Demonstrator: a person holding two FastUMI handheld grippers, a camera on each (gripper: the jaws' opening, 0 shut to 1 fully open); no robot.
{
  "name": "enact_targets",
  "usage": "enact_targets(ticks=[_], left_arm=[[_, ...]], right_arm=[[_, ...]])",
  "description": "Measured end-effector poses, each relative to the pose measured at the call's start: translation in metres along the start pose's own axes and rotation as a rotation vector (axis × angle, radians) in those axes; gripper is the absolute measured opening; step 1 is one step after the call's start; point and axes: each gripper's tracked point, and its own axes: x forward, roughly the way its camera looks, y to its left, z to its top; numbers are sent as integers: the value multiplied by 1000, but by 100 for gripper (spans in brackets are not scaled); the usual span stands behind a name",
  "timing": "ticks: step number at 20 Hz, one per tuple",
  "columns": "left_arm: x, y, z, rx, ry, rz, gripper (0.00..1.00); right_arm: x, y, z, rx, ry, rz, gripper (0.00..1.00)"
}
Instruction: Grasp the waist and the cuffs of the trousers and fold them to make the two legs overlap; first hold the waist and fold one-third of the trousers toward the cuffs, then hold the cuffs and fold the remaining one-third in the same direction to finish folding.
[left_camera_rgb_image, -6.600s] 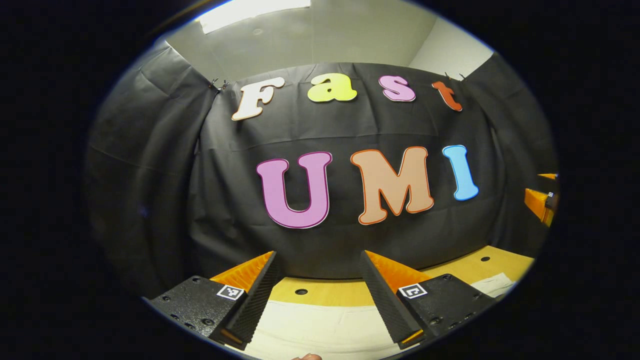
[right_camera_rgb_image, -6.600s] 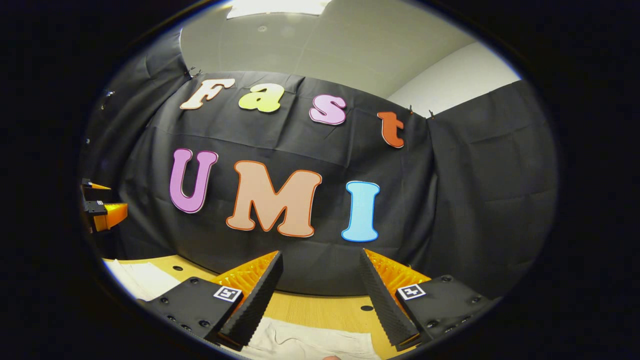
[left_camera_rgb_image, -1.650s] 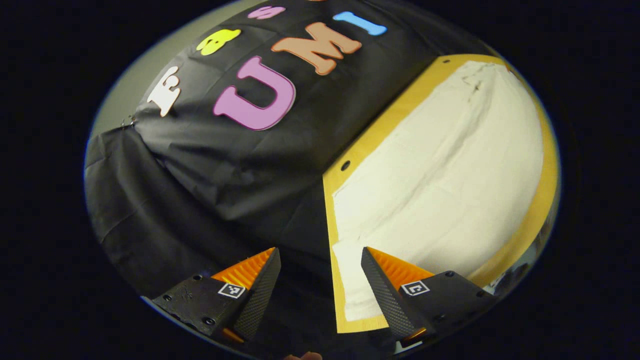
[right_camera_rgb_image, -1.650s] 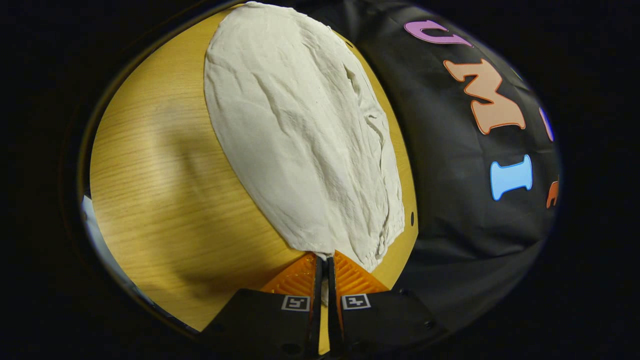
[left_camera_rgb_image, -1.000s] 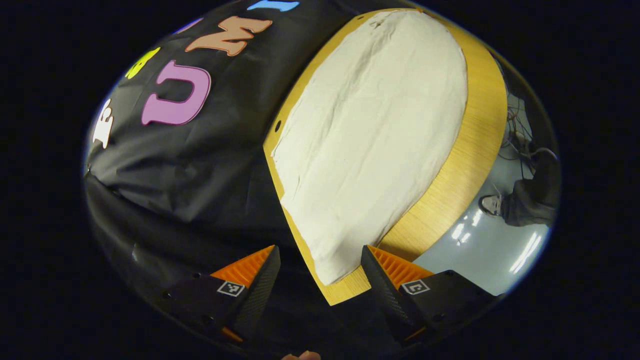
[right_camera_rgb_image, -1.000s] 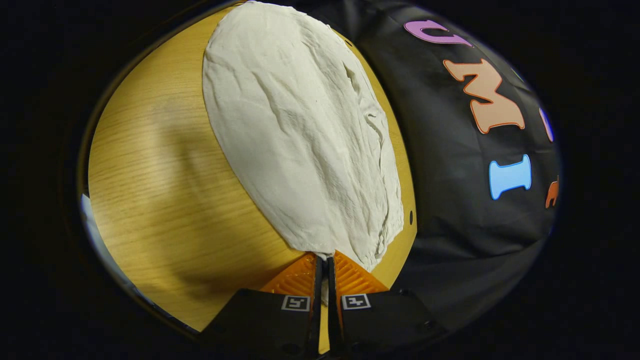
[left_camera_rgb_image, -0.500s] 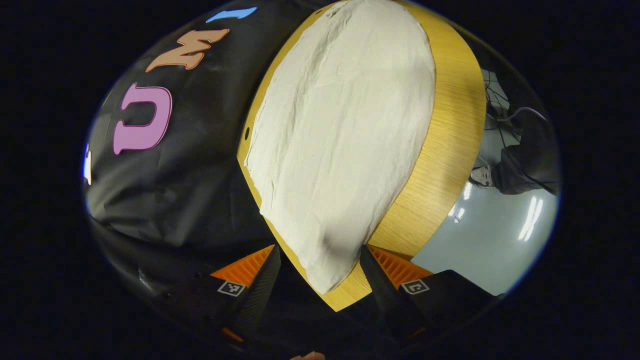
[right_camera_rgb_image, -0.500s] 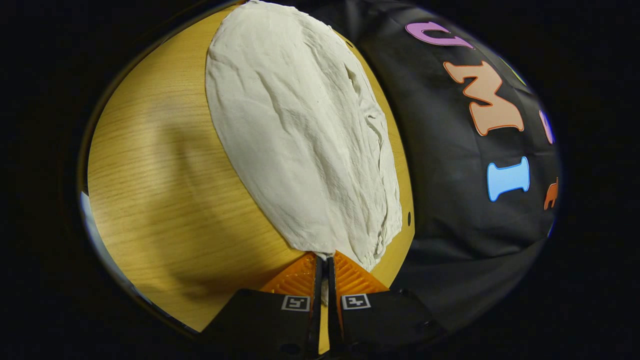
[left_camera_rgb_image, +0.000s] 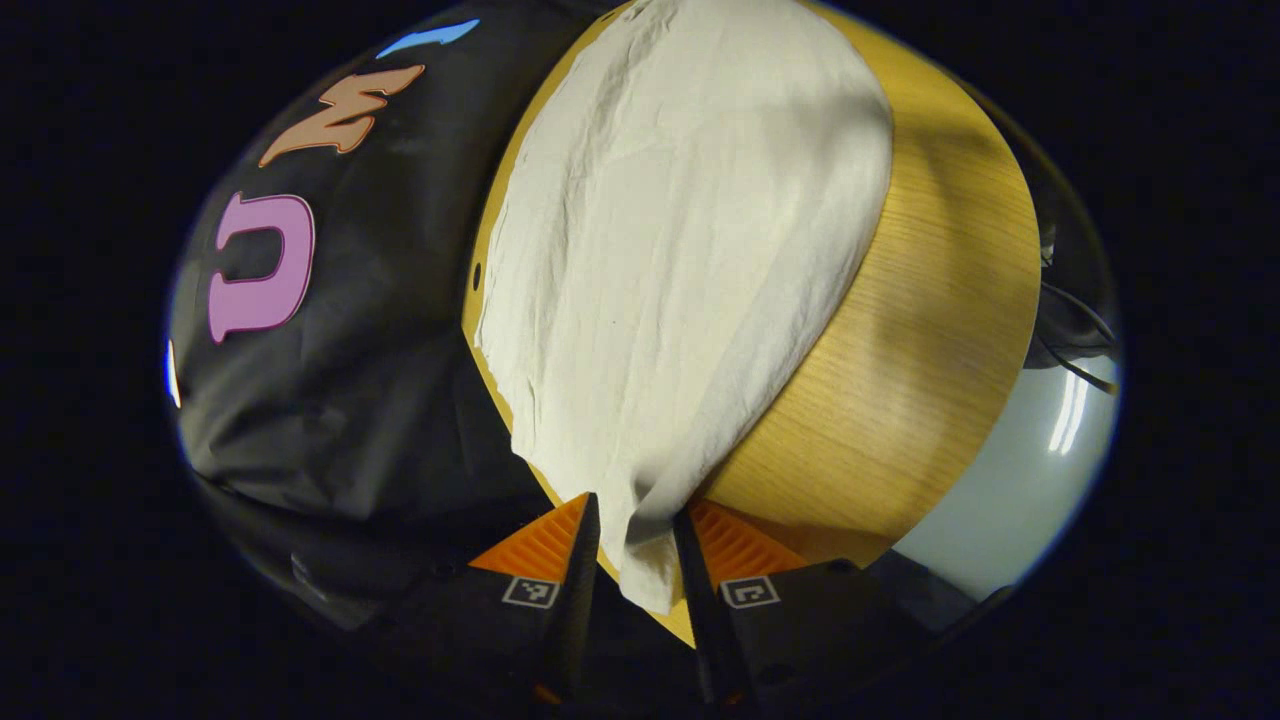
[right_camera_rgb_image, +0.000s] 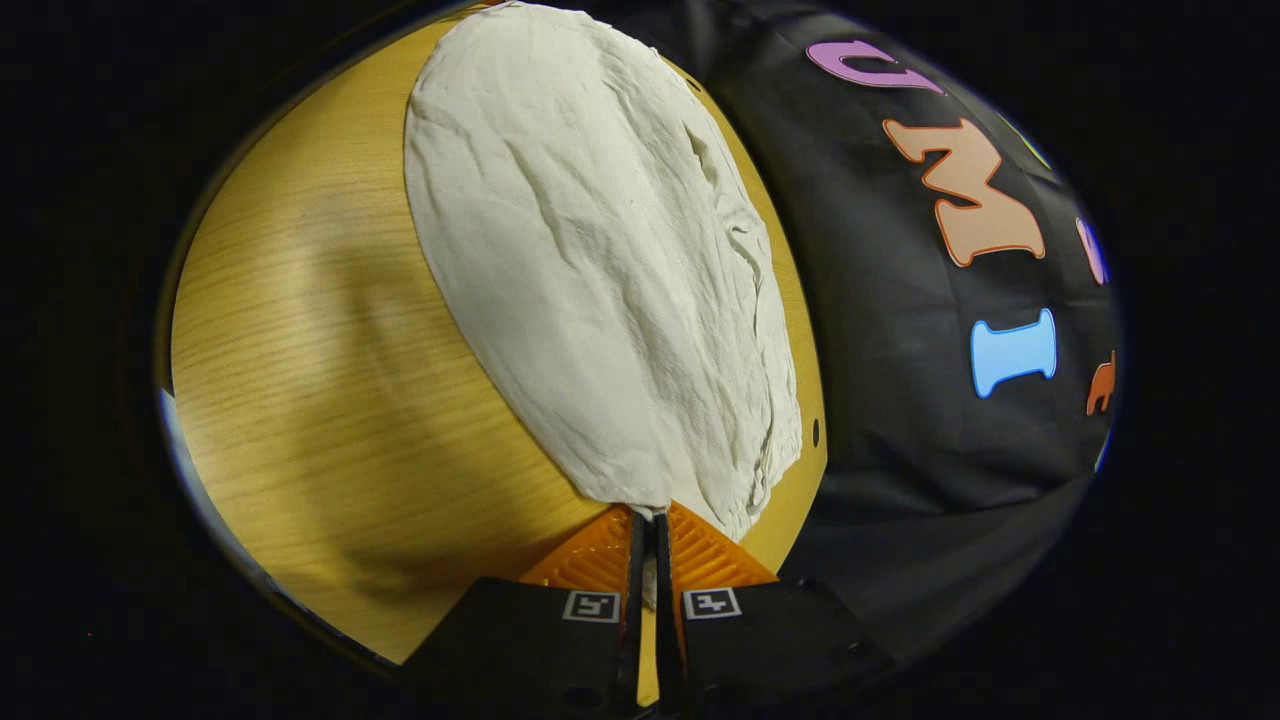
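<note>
Wood-grain table carries the cream trousers, which lie spread along its far side close to the black cloth wall of the booth. In the left gripper view a round hole shows in the tabletop near the cloth edge, and beyond the table's near rim a pale glossy floor reflects a strip of light. Dark cables or gear lie on that floor at the right rim, too dim to identify.

In the right gripper view the same table and trousers appear from the opposite end, the fabric wrinkled along its length, with a soft shadow falling across the bare wood. Another small hole sits in the wood beside the garment's gathered edge.

The left tool has its fingers drawn in on either side of a hanging corner of the trousers, lifted off the table's corner; both seem to touch the fabric, though a firm pinch cannot be confirmed. The right tool has its fingers pressed nearly together on a thin tab of the trousers' end at the table's edge.

Which end is the waist and which the cuffs is hard to tell. The far ends of the garment curve out of sight at the top of each view.
</note>
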Motion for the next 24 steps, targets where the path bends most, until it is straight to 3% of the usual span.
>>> enact_targets(ticks=[3, 6, 12, 18, 24], left_arm=[[-1, -7, -1, -15, 12, -27, 18], [-3, -12, -4, -44, 27, -23, 0], [-4, -7, -3, -188, 61, -37, 0], [-18, 55, 19, -360, 27, 79, 0], [-6, 135, 69, -424, -5, 232, 0]], right_arm=[[-1, 0, 0, -10, 3, -5, 10], [0, -4, 0, -1, 6, -9, 11], [-7, -14, -2, 51, 7, -34, 10], [-27, -60, 6, 121, -33, -163, 10], [-45, -127, 30, 162, -120, -309, 10]])
